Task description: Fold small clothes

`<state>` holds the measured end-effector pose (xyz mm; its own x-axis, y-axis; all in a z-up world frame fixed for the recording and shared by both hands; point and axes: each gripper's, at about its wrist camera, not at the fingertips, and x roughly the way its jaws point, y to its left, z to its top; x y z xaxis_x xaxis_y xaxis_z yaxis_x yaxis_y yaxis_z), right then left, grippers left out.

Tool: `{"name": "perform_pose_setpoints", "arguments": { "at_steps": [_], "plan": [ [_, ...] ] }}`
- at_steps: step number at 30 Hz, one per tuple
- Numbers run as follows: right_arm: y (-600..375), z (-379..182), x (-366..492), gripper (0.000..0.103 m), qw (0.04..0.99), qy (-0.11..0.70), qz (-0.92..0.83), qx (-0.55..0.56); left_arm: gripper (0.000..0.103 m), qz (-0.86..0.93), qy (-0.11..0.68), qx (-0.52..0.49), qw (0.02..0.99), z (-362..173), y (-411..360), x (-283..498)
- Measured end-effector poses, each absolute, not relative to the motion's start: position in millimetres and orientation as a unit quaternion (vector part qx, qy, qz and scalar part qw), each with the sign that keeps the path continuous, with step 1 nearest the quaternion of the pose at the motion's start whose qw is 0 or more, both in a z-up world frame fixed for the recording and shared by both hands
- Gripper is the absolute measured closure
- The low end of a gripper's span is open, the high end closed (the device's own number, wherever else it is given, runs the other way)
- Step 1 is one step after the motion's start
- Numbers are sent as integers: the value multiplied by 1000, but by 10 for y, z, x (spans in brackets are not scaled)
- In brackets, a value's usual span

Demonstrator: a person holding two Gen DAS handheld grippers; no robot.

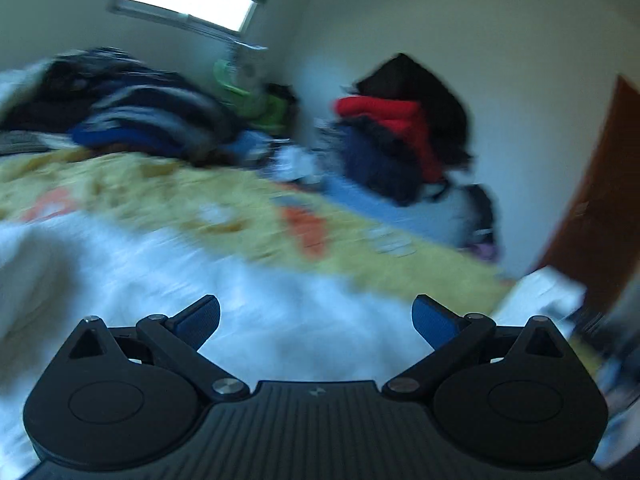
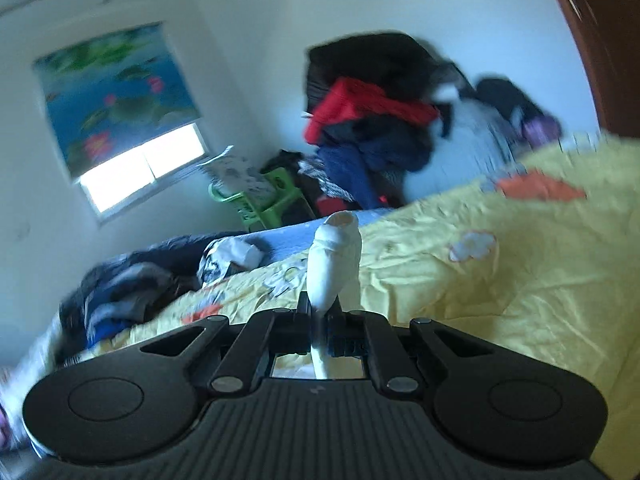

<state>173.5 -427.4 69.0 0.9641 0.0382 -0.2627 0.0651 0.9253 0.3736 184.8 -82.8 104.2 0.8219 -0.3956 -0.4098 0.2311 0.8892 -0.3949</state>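
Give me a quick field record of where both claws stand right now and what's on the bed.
left claw: open, holding nothing, over a white cloth
right claw: shut on a small white garment, raised above the bed
bed cover: yellow with orange and white patches
clothes pile: red, black and navy items heaped by the far wall
image quality: motion blur in both views, so fine detail is unclear
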Motion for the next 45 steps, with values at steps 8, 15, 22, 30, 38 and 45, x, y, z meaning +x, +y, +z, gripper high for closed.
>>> {"name": "perform_pose_setpoints", "arguments": {
  "at_steps": [8, 15, 22, 30, 38, 45],
  "plan": [
    [-3988, 579, 1508, 92, 988, 72, -14, 136, 0, -287, 343, -114, 887, 1561, -2068, 2543],
    [-3862, 466, 1384, 92, 996, 68, -5, 65, 0, -309, 389, -32, 867, 1527, -3186, 2734],
    [-3559, 389, 1387, 92, 996, 75, 5, -39, 0, -287, 390, 39, 874, 1273, -3754, 2663],
    [-3345, 365, 1343, 92, 993, 65, 15, -97, 5, -241, 418, 42, 875, 1120, -3608, 2788],
    [-3217, 335, 1288, 93, 990, 58, 29, -121, 89, -239, 449, 3, 861, 1070, -3426, 2866],
    [-3274, 376, 1259, 50, 992, 49, 48, -110, 92, -229, 427, -4, 875, 1212, -3211, 2854]
  ]
}}
